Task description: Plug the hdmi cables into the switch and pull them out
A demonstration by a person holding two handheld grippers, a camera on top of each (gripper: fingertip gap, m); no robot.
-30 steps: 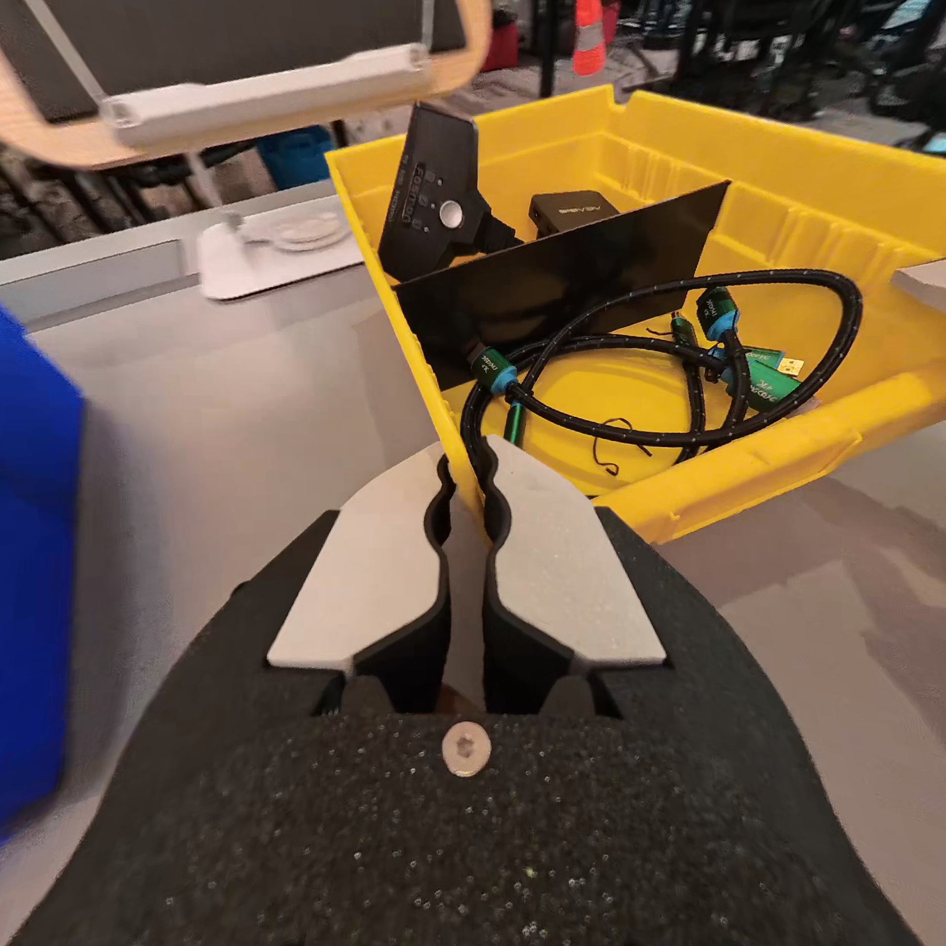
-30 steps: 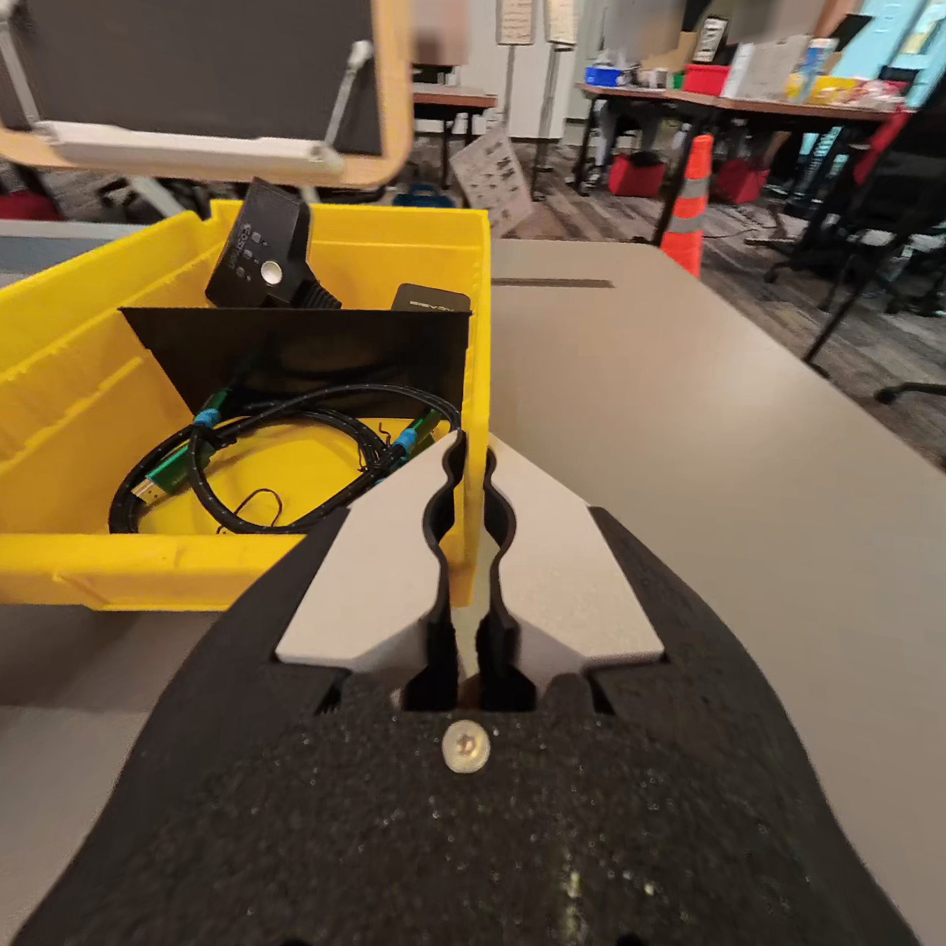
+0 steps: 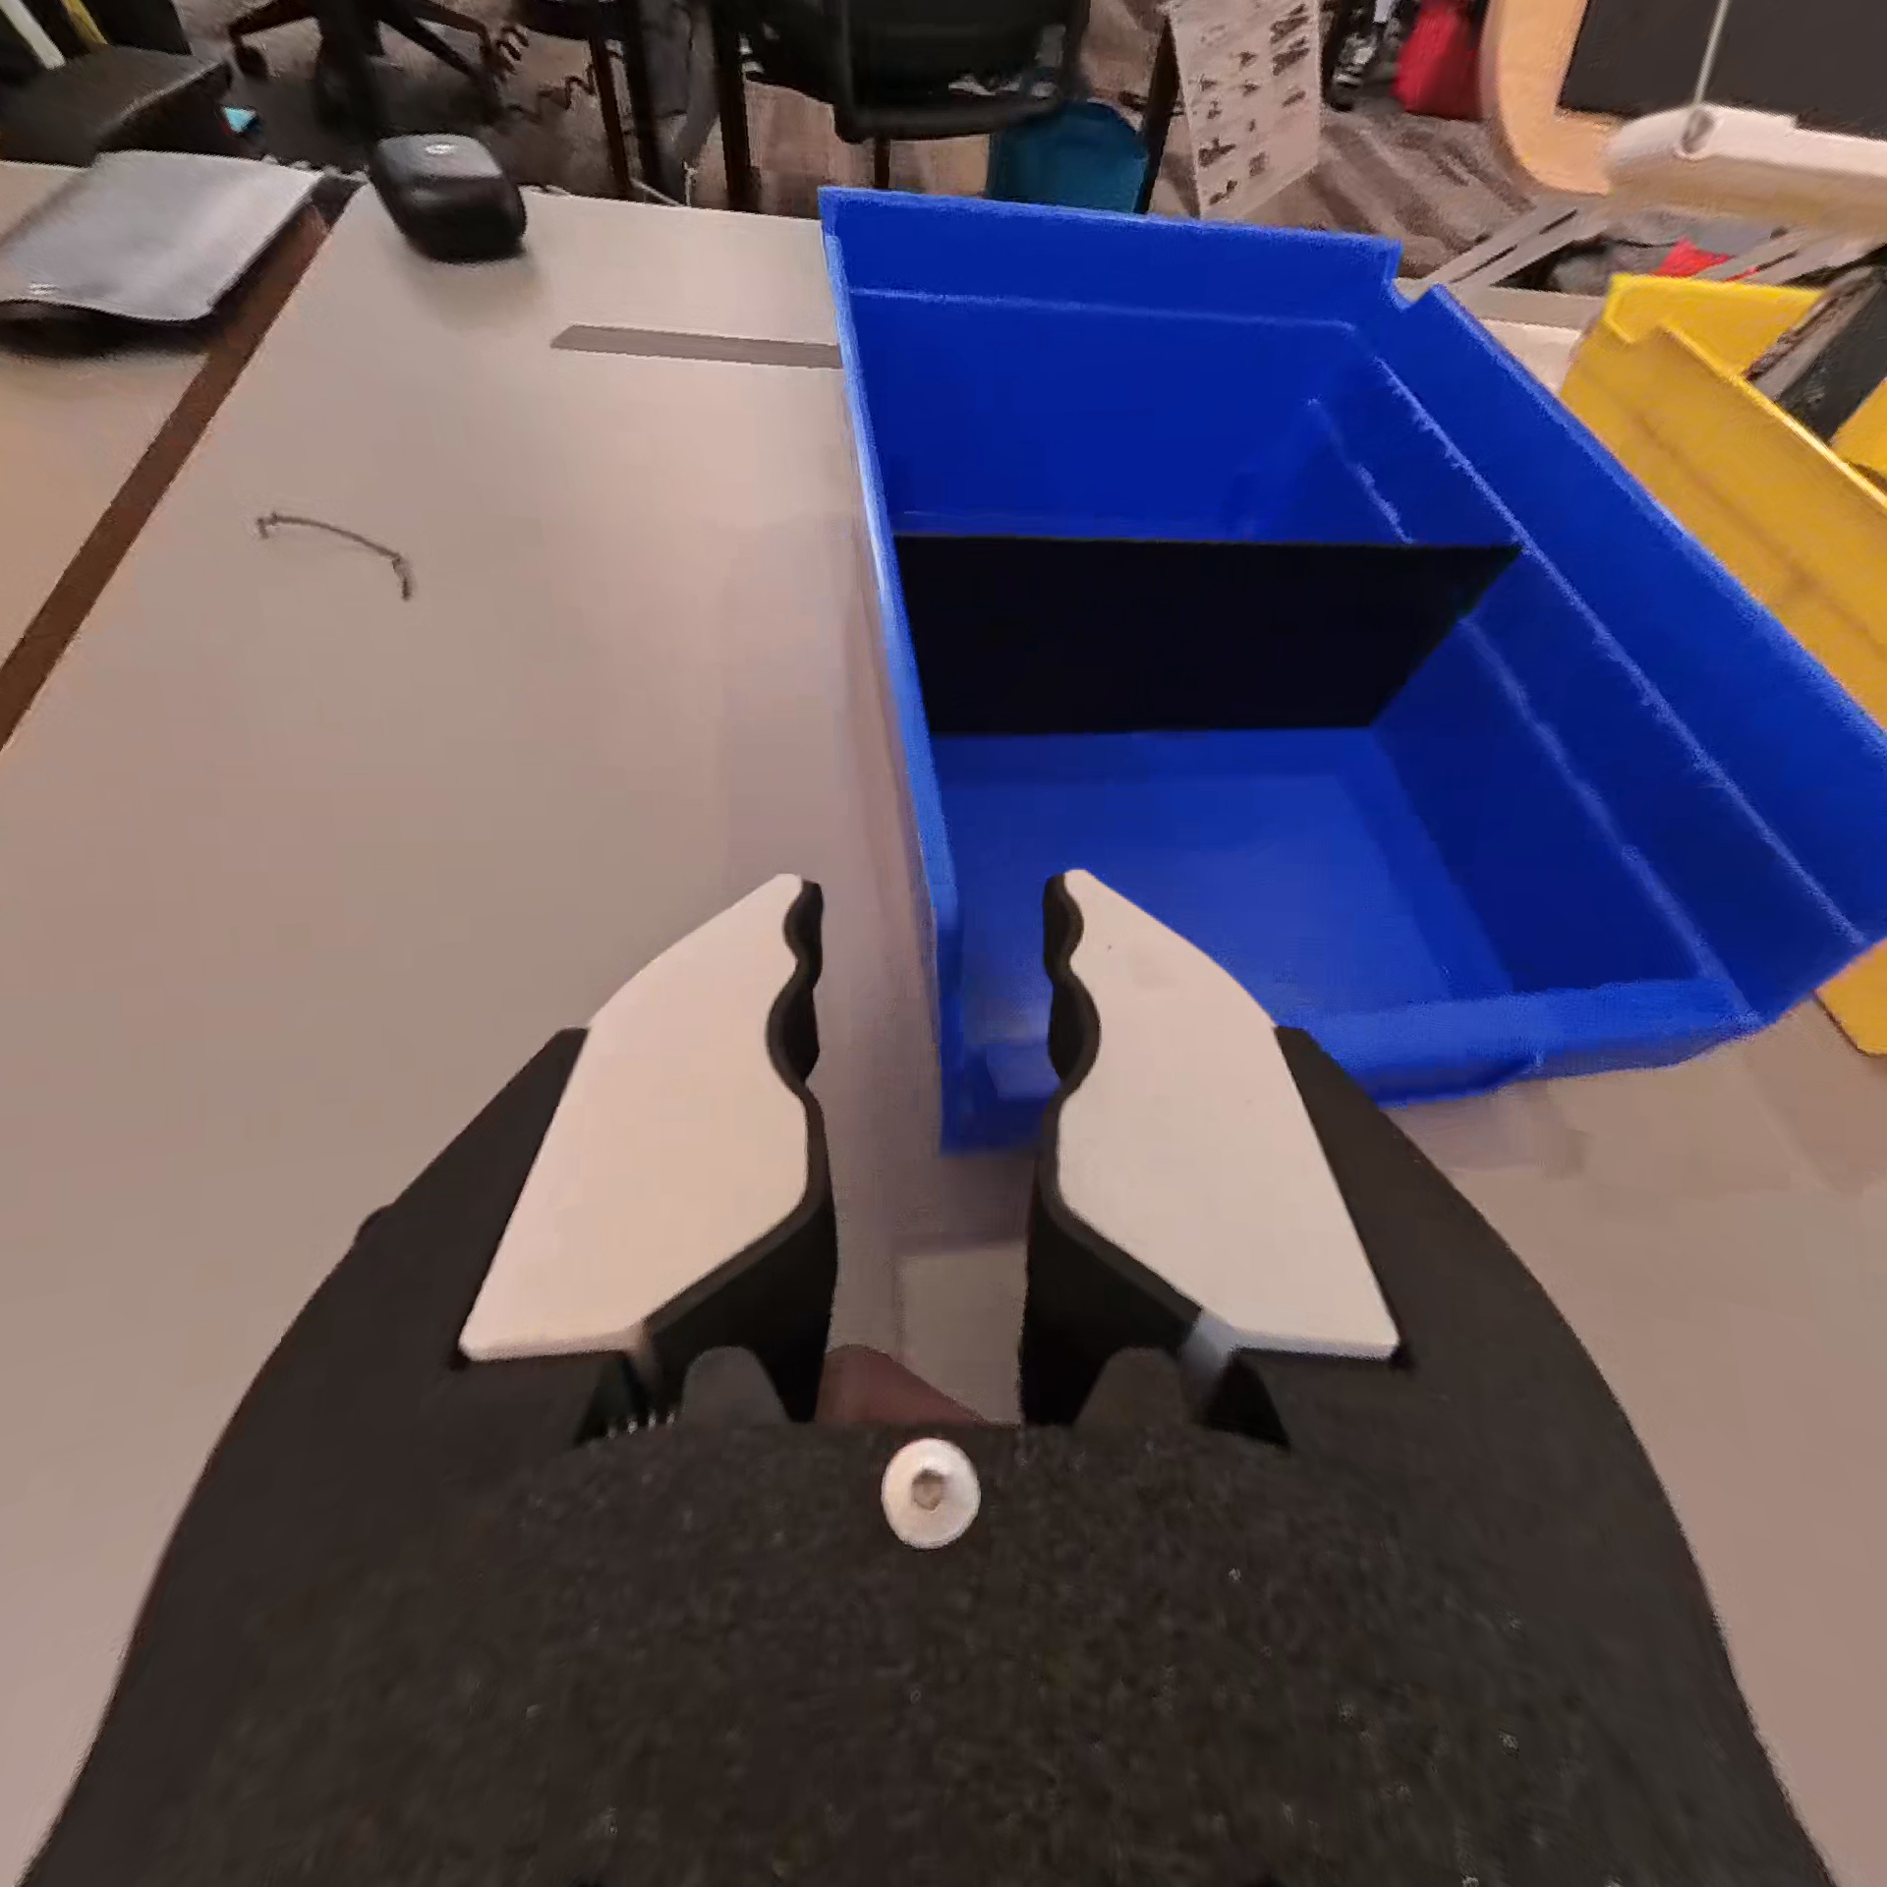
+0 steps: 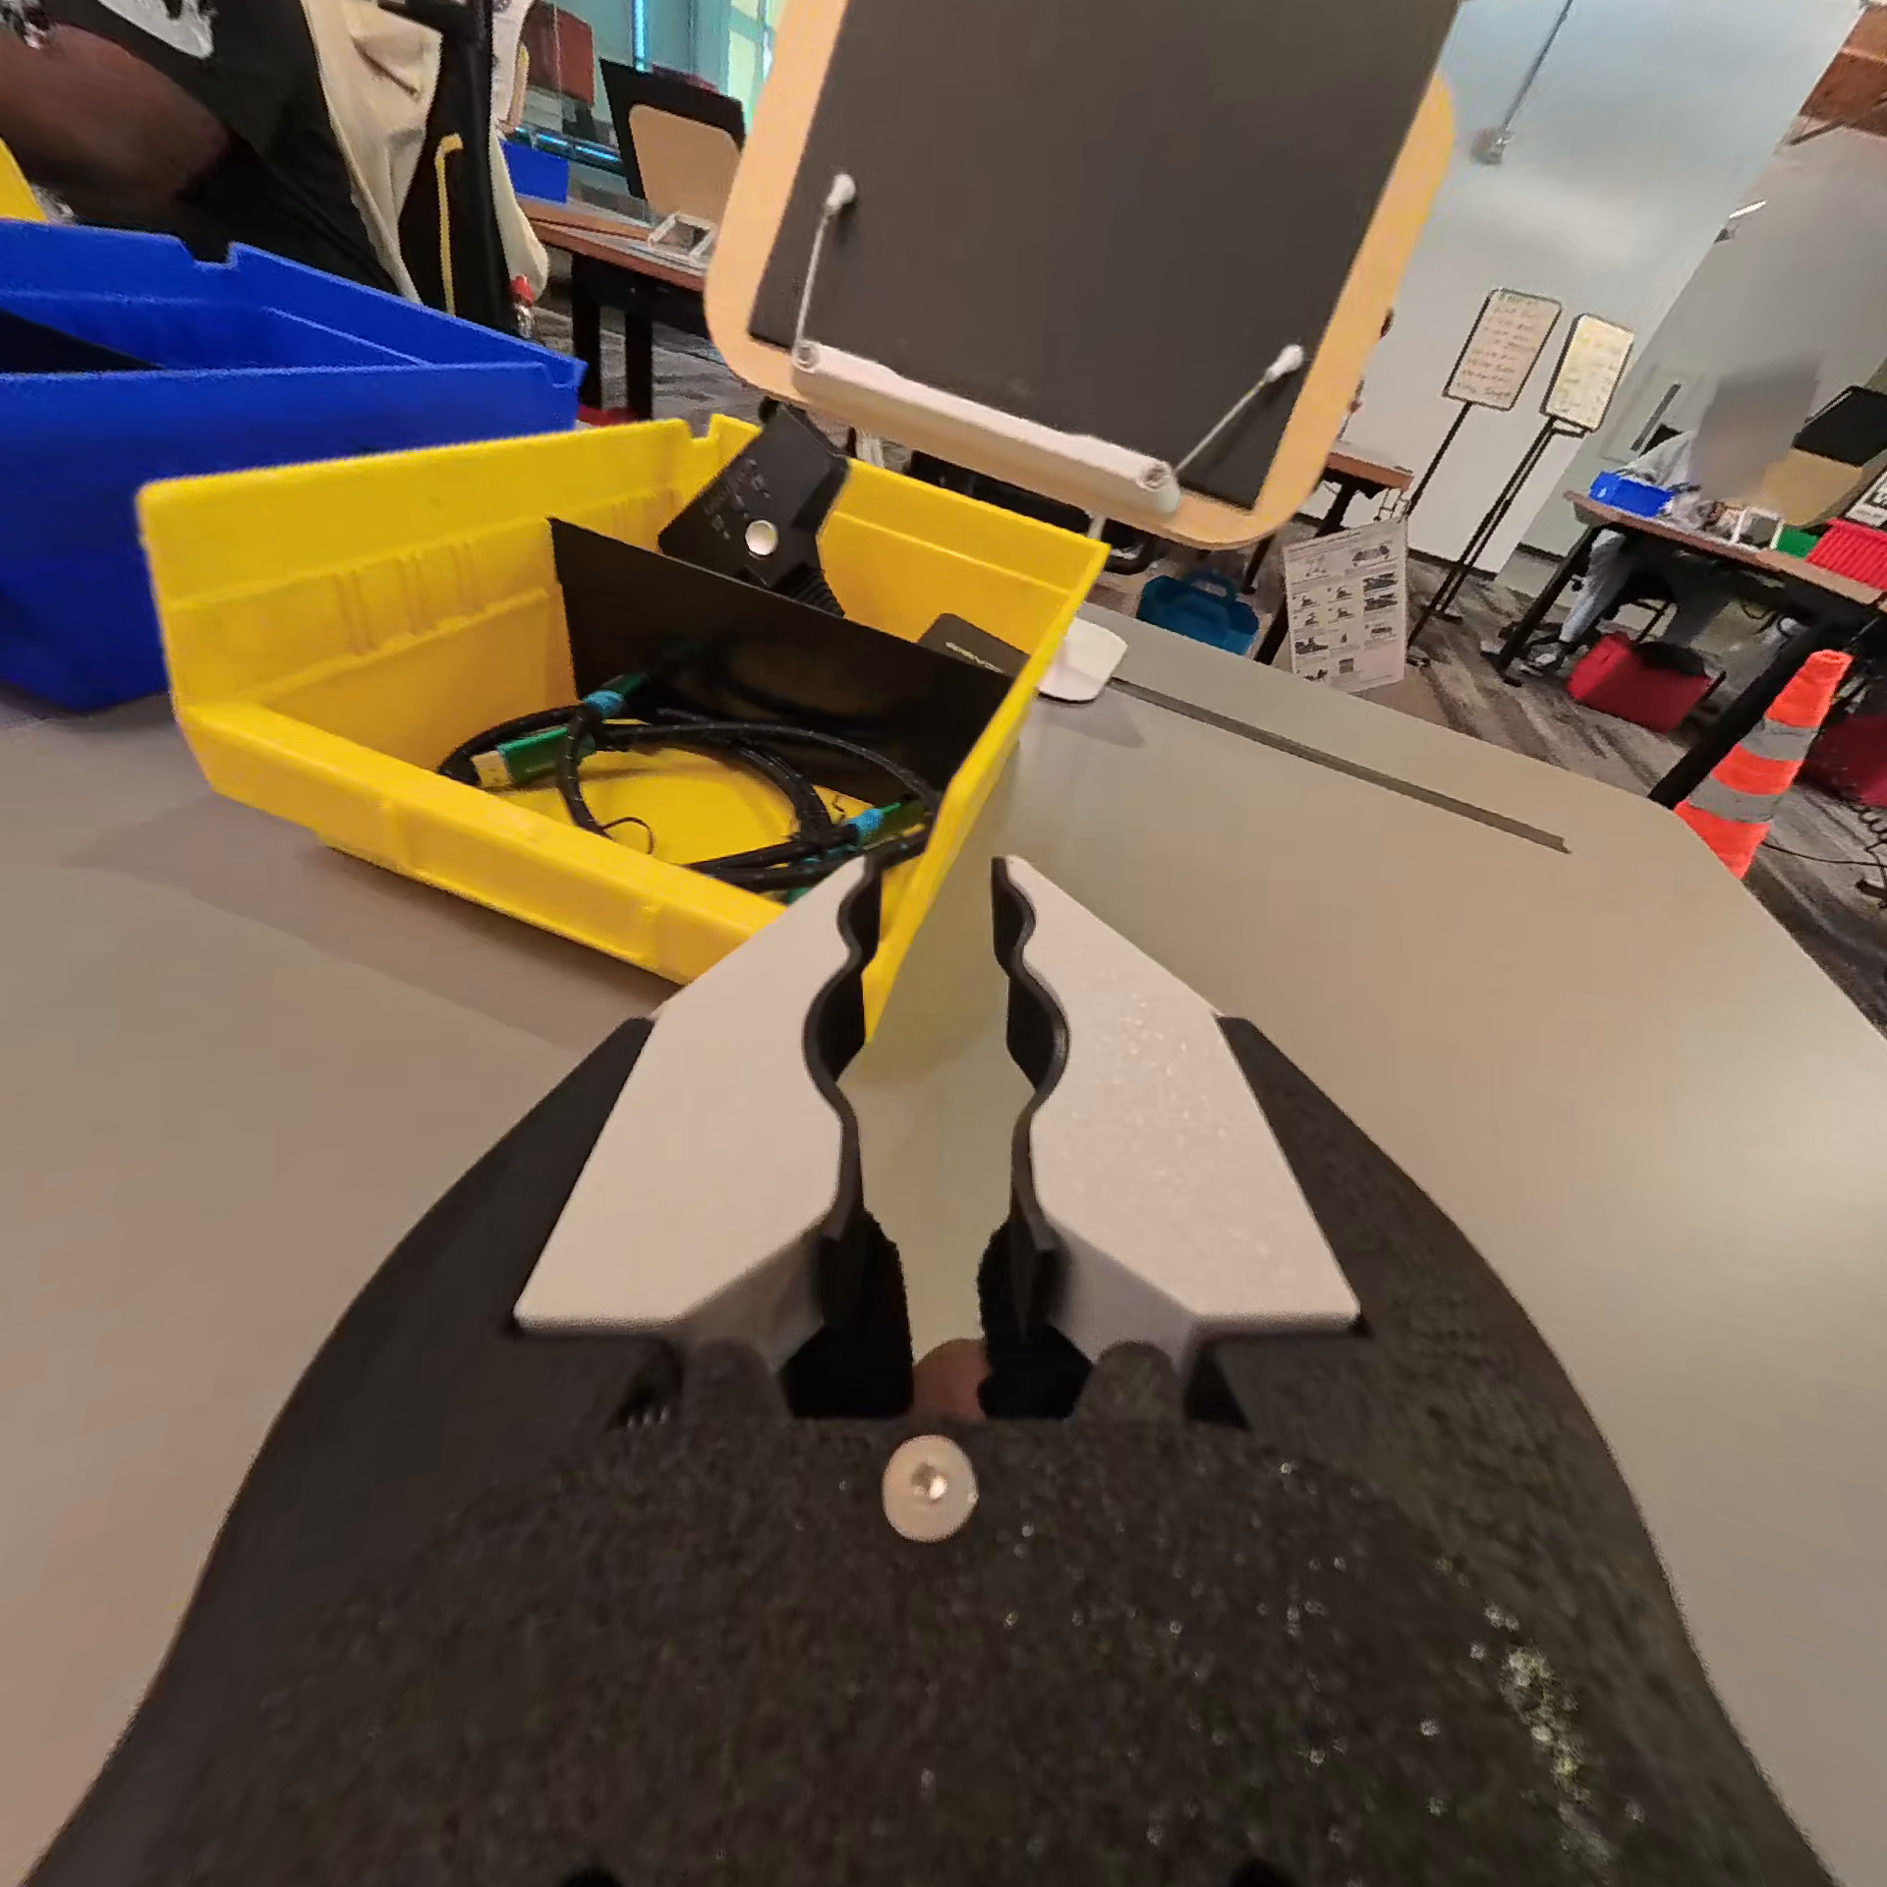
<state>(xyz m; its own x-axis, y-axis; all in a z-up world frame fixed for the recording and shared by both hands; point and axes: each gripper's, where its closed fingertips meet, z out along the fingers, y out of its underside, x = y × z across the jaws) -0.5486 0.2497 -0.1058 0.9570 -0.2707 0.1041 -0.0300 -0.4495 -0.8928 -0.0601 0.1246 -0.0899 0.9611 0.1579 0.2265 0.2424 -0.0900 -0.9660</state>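
Left gripper (image 3: 931, 888): black foam-textured body, two pale grey fingers (image 3: 654, 1154) with wavy black inner pads. Silver hex screw (image 3: 930, 1493) sits centred just behind the fingers. Right gripper (image 4: 934, 868): identical build (screw (image 4: 928, 1488) likewise centred), body flecked with pale specks.

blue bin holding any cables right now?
No, the blue bin shows only a black divider and bare floor; the cables lie in the yellow bin.

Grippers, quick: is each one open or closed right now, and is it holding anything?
Left gripper: open, holding nothing, beside the blue bin.
Right gripper: open, holding nothing, by the yellow bin.
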